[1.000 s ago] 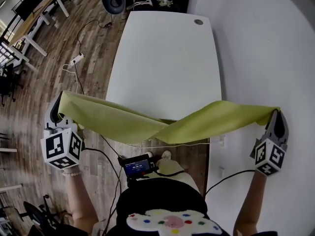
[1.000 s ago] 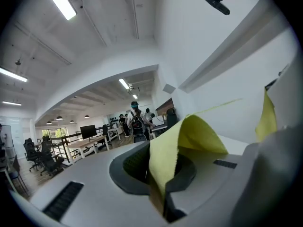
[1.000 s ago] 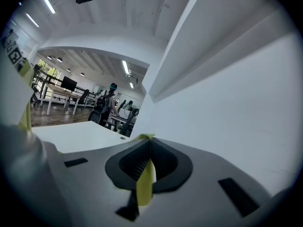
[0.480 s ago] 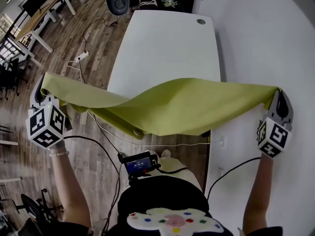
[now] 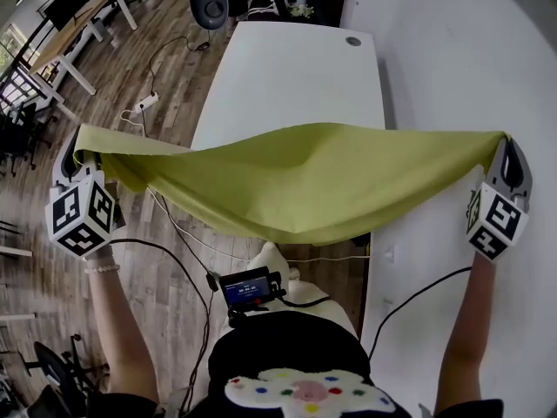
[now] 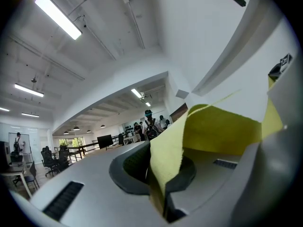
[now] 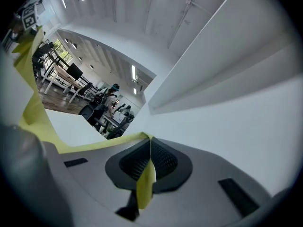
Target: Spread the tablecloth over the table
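Yellow-green tablecloth (image 5: pixel 305 181): spans mid-frame above white table (image 5: pixel 287 77).
Left gripper (image 5: pixel 70 159): jaws clamped on cloth corner.
Right gripper (image 5: pixel 512 158): jaws clamped likewise.

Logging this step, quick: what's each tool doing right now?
Left tool: closed, holding one end of the yellow-green tablecloth.
Right tool: closed, holding the tablecloth's other end.
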Demonstrator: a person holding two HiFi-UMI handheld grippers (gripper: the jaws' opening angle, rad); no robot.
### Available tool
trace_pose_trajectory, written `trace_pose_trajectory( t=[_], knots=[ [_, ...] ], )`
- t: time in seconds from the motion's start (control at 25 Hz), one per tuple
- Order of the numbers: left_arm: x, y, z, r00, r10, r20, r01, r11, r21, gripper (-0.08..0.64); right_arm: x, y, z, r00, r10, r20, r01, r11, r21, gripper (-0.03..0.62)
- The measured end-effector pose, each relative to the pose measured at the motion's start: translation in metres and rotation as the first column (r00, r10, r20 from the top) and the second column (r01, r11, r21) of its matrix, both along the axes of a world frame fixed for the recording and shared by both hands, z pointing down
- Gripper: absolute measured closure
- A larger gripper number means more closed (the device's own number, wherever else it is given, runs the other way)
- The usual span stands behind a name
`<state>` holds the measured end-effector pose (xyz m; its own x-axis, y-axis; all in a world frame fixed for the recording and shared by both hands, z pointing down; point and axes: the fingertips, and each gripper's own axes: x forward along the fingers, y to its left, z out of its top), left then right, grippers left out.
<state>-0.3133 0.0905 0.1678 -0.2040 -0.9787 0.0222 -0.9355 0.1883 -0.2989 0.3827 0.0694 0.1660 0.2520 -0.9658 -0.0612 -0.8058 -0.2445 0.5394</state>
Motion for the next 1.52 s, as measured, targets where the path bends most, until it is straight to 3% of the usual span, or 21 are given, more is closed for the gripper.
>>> trace_pose_trajectory(
  t=[0.32,0.52,0.68,1.0,1.28,1.52],
  knots=[
    [0.001,-0.018,-0.013,1.0,0.004,-0.002,-0.004,1.0,0.027,0.549,0.01,-0.017,-0.041,0.998,0.041,-0.057,-0.038,0.997,0.063,0.56],
    [-0.006,-0.056,-0.017,1.0,0.028,-0.005,-0.028,1.0,0.007,0.549,0.005,-0.041,-0.043,0.995,0.027,-0.099,-0.023,0.999,0.044,0.56],
    [-0.01,-0.092,-0.011,0.999,0.047,0.003,-0.047,0.998,-0.03,0.549,0.003,-0.064,-0.025,0.993,0.015,-0.115,-0.016,1.0,-0.012,0.56],
    [-0.011,-0.171,0.02,0.994,0.089,0.059,-0.079,0.986,-0.145,0.549,0.001,-0.125,0.019,0.998,-0.021,-0.059,0.012,0.988,-0.154,0.56],
    [-0.023,-0.232,0.055,0.998,0.06,0.019,-0.054,0.973,-0.226,0.549,0.005,-0.184,0.063,0.999,-0.03,-0.024,0.022,0.961,-0.277,0.56],
    [-0.039,-0.283,0.077,0.998,0.052,0.044,-0.037,0.958,-0.283,0.549,0.016,-0.228,0.102,0.998,0.01,-0.058,-0.032,0.926,-0.375,0.56]
  ],
)
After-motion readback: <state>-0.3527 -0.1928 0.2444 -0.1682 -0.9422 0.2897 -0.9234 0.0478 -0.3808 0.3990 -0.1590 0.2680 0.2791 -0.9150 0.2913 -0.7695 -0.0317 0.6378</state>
